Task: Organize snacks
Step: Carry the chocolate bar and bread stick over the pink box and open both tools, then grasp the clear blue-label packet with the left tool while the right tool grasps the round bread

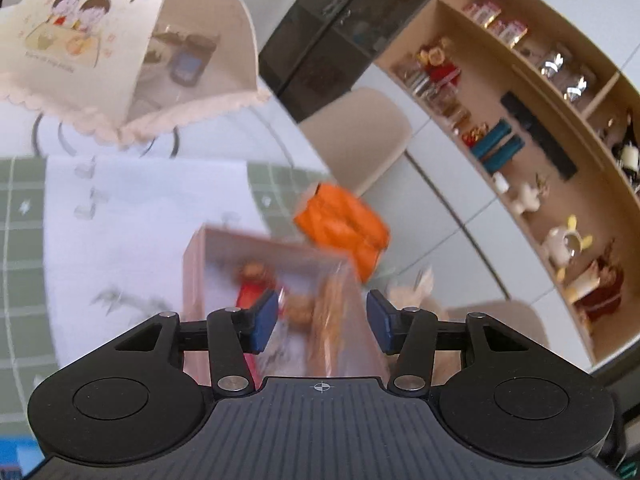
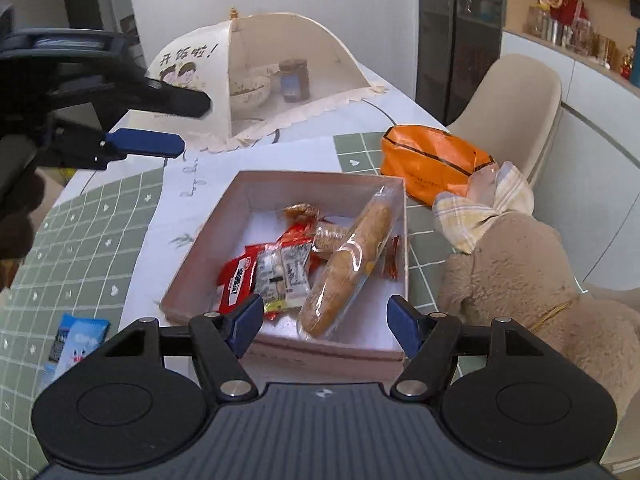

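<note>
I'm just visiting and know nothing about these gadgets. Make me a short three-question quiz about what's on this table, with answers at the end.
1. True or false: the long wrapped bread lies inside the pink box.
2. Which snack sits outside the box, beyond its far right corner? A) orange packet B) green tin C) yellow jar
3. Fill in: under the mesh food cover stand a bowl and a ____.

Key
1. True; it leans along the box's right side.
2. A, the orange packet.
3. Jar.

Both the left gripper and right gripper have open, empty jaws.
</note>
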Tool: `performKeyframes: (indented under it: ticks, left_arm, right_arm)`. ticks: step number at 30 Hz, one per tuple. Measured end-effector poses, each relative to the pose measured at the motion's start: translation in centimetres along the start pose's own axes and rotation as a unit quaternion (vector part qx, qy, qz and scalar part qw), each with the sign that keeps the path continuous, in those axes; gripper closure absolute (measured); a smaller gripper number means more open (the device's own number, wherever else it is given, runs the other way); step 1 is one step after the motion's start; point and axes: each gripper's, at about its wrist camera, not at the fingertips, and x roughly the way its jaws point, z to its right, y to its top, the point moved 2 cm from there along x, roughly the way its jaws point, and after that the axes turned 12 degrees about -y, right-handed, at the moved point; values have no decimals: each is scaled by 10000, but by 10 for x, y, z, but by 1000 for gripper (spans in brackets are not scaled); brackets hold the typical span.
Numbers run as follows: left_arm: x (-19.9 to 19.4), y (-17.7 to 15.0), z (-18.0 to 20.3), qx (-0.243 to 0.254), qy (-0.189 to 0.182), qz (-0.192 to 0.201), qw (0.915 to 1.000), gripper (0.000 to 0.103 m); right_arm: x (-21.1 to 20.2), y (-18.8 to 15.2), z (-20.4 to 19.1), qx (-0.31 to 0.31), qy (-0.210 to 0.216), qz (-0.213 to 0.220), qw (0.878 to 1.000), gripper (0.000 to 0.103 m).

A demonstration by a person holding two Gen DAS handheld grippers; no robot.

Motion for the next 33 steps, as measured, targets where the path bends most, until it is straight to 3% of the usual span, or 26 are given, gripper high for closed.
performKeyframes:
  ticks: [4, 6, 8, 11, 15, 19, 20, 21, 22, 25, 30, 33]
  left_arm:
    - [-33, -61, -9, 433, 431, -529, 9967, 49]
    - [-53, -91, -20, 551, 774, -803, 9922, 49]
    - [-76, -115, -39, 365, 1170, -978, 9876, 49]
    - [-113, -130, -69, -69, 1933, -750, 9782, 50]
    - [-143, -134, -95, -667, 2493, -222, 9659, 50]
    - [-148, -138, -92, -633, 2413, -224, 9681, 50]
    - [-149, -139, -90, -588, 2371, -241, 9694, 49]
    - [-148, -140, -89, -564, 2321, -259, 9707, 49]
    - [-147, -141, -88, -581, 2276, -278, 9716, 49]
    - [-137, -152, -85, -687, 2111, -351, 9744, 50]
    - [-98, -161, -66, -605, 1624, -745, 9820, 50]
    - [-66, -166, -53, -308, 1547, -1092, 9814, 50]
  right_arm:
    - [-9, -22, 2, 71, 125, -115, 9998, 33]
    - [-18, -41, -4, -11, 526, -334, 9981, 33]
    - [-27, -59, -23, -324, 919, -413, 9944, 32]
    - [-40, -87, -61, -836, 1625, -570, 9815, 31]
    - [-45, -110, -124, -1357, 2515, -786, 9551, 29]
    - [-43, -125, -181, -2138, 2316, -590, 9472, 29]
    - [-44, -127, -187, -2234, 2221, -487, 9478, 32]
    - [-46, -127, -189, -2283, 2170, -396, 9483, 45]
    - [-48, -125, -187, -2286, 2195, -377, 9477, 49]
    - [-51, -120, -164, -2064, 2156, -300, 9539, 52]
    - [-48, -102, -109, -1289, 1507, -161, 9800, 52]
    - [-37, -98, -86, -905, 1168, -240, 9887, 52]
